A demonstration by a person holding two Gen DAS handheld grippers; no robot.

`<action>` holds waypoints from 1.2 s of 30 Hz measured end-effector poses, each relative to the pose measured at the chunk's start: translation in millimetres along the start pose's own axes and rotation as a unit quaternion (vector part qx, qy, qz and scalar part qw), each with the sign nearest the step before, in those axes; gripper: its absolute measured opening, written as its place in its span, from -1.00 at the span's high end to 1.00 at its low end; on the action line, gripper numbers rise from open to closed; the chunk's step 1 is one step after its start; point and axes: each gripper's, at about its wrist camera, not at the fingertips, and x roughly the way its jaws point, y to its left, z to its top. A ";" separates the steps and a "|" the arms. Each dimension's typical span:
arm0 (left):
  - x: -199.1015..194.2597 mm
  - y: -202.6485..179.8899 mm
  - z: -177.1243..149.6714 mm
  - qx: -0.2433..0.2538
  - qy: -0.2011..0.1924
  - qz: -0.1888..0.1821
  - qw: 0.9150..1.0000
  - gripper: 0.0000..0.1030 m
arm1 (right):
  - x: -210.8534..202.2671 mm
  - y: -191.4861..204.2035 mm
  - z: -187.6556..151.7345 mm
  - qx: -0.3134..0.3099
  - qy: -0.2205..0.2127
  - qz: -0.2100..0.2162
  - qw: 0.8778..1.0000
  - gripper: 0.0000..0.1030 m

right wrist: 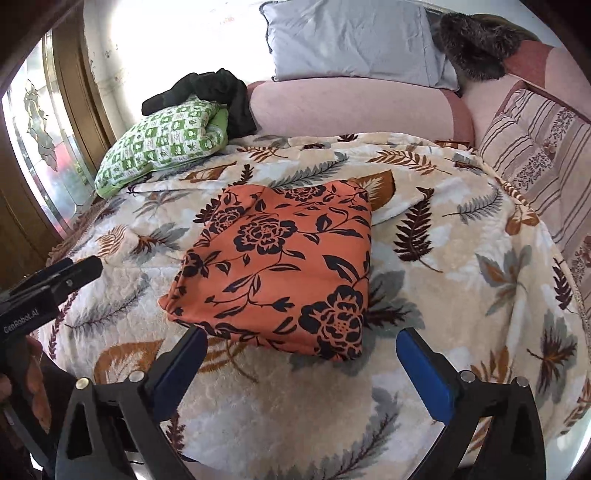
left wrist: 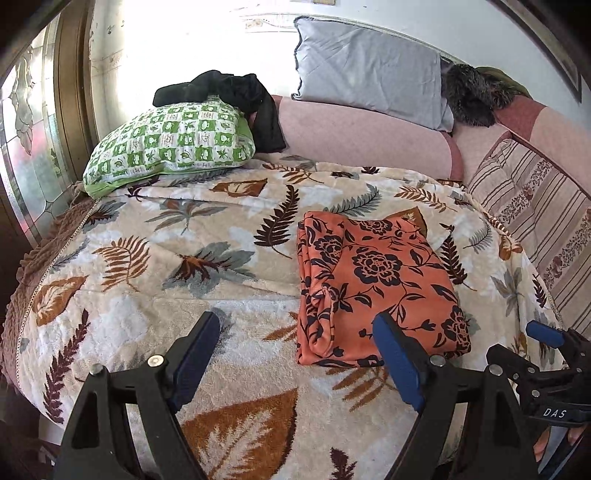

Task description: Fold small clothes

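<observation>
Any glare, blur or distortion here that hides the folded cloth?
Left wrist: wall blown out white, fisheye bends the bed edge; cloth sharp, evenly lit. Right wrist: same washed-out wall, dark corners; cloth crisp, no motion blur.

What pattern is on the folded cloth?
Orange with dark flowers and leaves, on the folded cloth; clearest in the right wrist view.

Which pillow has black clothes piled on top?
The green checked pillow by the window, with black clothes draped over it. The grey pillow carries nothing.
</observation>
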 end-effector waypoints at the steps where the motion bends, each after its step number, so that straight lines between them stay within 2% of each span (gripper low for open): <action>1: -2.1 -1.5 -0.9 0.000 -0.001 0.002 1.000 -0.66 | -2.2 0.7 -1.5 -0.001 -0.002 -0.004 1.000 -1.00; 7: -9.5 -11.8 -4.6 0.010 0.003 0.026 1.000 -0.66 | -18.6 0.3 0.1 -0.009 -0.018 -0.023 1.000 -1.00; 15: -12.2 -19.5 -3.9 0.006 0.006 0.026 1.000 -0.66 | -23.8 0.9 2.7 -0.016 -0.015 -0.037 0.999 -1.00; 17: -12.2 -21.9 -2.7 0.009 0.005 0.024 1.000 -0.75 | -23.6 0.9 3.2 -0.016 -0.014 -0.040 0.999 -1.00; 18: -12.6 -22.9 -2.4 0.010 0.003 0.022 1.000 -0.88 | -23.8 1.0 3.9 -0.015 -0.014 -0.043 0.999 -1.00; 19: -13.7 -24.0 -2.0 0.011 -0.001 0.021 1.000 -0.92 | -23.6 1.3 4.2 -0.014 -0.014 -0.043 0.999 -1.00; 24: -13.7 -25.4 1.4 0.004 -0.001 0.009 1.000 -0.92 | -21.9 3.2 8.0 -0.012 -0.010 -0.048 0.999 -1.00; 30: -12.8 -31.5 2.7 0.021 -0.002 0.038 0.999 -0.92 | -20.0 3.3 10.1 -0.010 -0.010 -0.052 0.999 -1.00; 36: -11.7 -30.2 7.9 0.012 -0.003 0.023 1.000 -0.92 | -15.7 1.3 10.4 -0.009 -0.004 -0.063 0.998 -1.00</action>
